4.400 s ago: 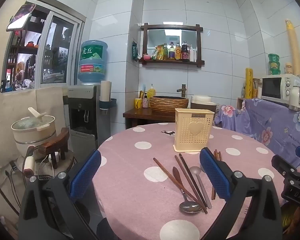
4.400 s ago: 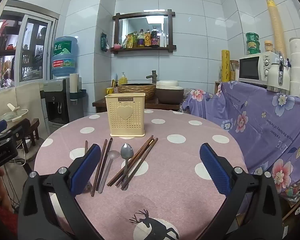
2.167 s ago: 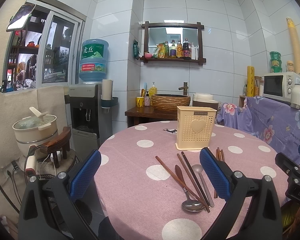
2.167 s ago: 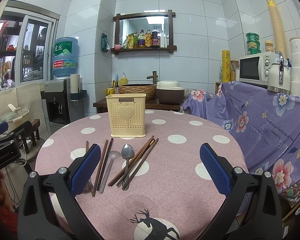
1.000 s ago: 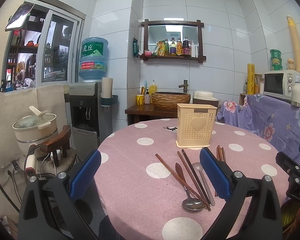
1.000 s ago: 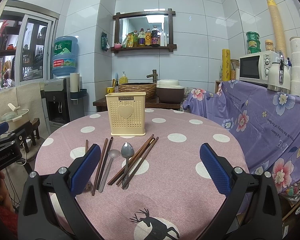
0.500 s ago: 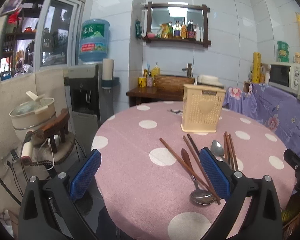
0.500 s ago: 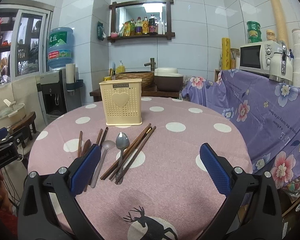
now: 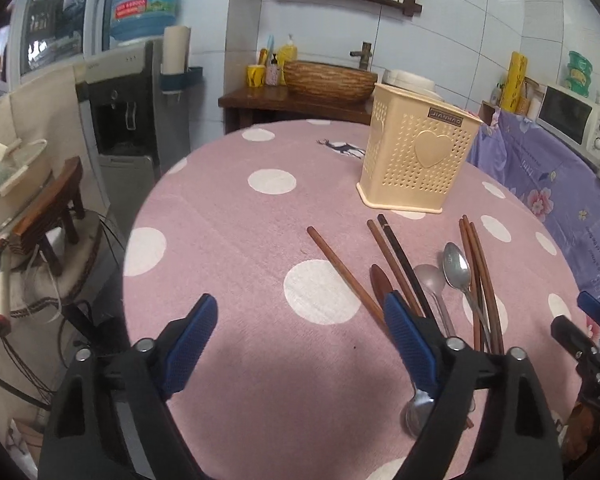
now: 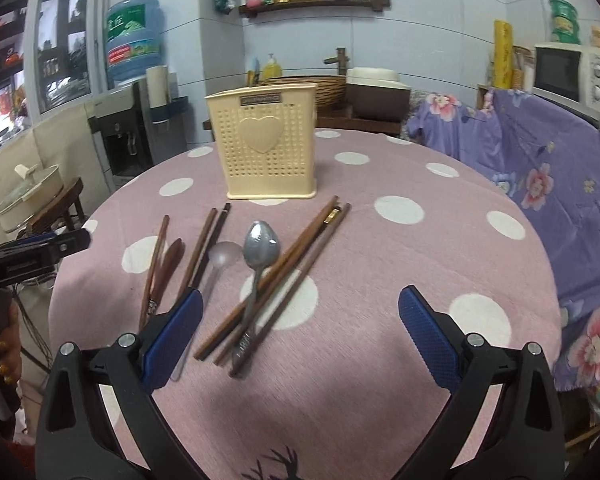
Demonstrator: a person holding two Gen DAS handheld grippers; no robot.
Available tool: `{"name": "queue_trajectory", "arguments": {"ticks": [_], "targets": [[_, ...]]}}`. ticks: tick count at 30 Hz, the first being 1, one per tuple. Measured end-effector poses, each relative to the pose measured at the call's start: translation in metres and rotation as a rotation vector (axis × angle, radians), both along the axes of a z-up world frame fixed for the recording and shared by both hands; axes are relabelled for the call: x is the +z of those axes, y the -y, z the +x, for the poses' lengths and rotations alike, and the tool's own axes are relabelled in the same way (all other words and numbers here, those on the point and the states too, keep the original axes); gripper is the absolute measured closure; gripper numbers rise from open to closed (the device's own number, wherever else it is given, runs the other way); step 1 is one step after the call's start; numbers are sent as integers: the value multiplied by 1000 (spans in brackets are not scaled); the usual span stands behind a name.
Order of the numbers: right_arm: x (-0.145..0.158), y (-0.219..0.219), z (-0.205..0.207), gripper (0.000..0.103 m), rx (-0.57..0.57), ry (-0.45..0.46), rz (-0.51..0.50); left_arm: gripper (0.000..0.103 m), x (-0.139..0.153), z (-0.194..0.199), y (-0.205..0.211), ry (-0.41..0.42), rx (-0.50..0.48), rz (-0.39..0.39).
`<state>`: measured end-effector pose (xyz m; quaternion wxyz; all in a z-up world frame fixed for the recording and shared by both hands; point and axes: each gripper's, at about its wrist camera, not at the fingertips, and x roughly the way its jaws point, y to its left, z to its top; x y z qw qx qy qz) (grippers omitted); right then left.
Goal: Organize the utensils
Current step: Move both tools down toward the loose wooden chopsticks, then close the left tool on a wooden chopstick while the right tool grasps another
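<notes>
Fingers of both grippers stand wide apart and grip nothing. The right gripper [image 10: 298, 326] hangs low over the near part of the bench [image 10: 420, 264], its fingers framing the lower ends of the scattered utensils; that looks like a line-up for picking one of them by its handle. The left gripper [image 9: 300, 340] is over the bench's left side, and its right finger [image 9: 410, 340] covers part of the same scatter, so it is probably waiting or squaring up for its own pick.

The utensils lie flat and loose on the pink, white-dotted cloth, fanned out in front of the cream holder [image 10: 265, 142], with most of their tips pointing toward it. A steel spoon [image 10: 258, 264] rests bowl-up across a bundle of brown chopsticks [image 10: 284, 272]. Beside it lies a pale grey spoon [image 10: 216, 264], then a second pair of chopsticks [image 10: 204, 252], and farthest left a dark wooden spoon [image 10: 168, 268] beside a single stick.

The holder stands upright behind them, perforated, with a raised heart on its face. Nothing shows above its rim, so the sorting seems not yet begun.
</notes>
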<state>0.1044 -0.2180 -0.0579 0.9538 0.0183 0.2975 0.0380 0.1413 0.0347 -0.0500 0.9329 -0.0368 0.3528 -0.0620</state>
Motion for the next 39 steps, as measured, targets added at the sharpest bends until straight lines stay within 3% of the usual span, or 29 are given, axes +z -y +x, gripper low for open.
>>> {"name": "queue_trajectory", "arguments": {"ticks": [4,7,10,12,16,22,30,39], "targets": [[0,-10,16,12,10,-18,-48,27,-5,13,0,-39,-1,-13],[-6,-4,39,25,-6,-92,-32,27,-9,22,3,-53,-7,2],[-13,8,64,48,-28,-172,39,28,-12,35,8,-78,-8,12],[-17,11,79,58,-31,-212,83,28,-13,39,10,-83,-6,16],[-24,13,104,72,-42,-270,165,28,-13,45,13,-89,-11,13],[-25,16,148,79,-111,-276,140,28,-15,58,16,-99,1,31],[-34,21,190,92,-162,-317,110,35,-18,71,15,-128,13,12],[-40,24,203,93,-202,-334,114,35,-21,71,14,-139,15,7]]}}
